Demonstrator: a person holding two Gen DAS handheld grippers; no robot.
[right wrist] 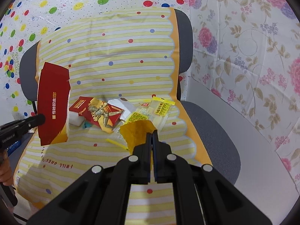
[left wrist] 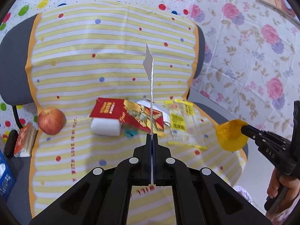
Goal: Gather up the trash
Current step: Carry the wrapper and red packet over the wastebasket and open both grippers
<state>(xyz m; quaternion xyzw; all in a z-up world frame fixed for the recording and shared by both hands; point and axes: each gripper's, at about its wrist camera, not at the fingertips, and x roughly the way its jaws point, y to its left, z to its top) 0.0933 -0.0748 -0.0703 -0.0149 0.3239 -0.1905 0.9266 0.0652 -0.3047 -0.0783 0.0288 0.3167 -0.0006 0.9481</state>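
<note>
My left gripper [left wrist: 152, 135] is shut on a torn red cardboard piece [left wrist: 151, 82], seen edge-on in its own view; the right wrist view shows its red printed face [right wrist: 53, 103] held above the chair seat. My right gripper [right wrist: 152, 132] is shut on a yellow-orange wrapper scrap [right wrist: 136, 133], also visible in the left wrist view [left wrist: 229, 136]. On the seat lie a red and gold torn box [left wrist: 129, 115], a clear yellow-labelled plastic bag [left wrist: 180, 121] and a white foam block [left wrist: 105, 127].
A striped yellow cloth [left wrist: 112, 56] covers a grey office chair [right wrist: 215, 136]. A red apple [left wrist: 51, 121] sits at the seat's left edge. A small book [left wrist: 25, 140] and a blue crate [left wrist: 4, 178] are to the left. Patterned sheets hang behind.
</note>
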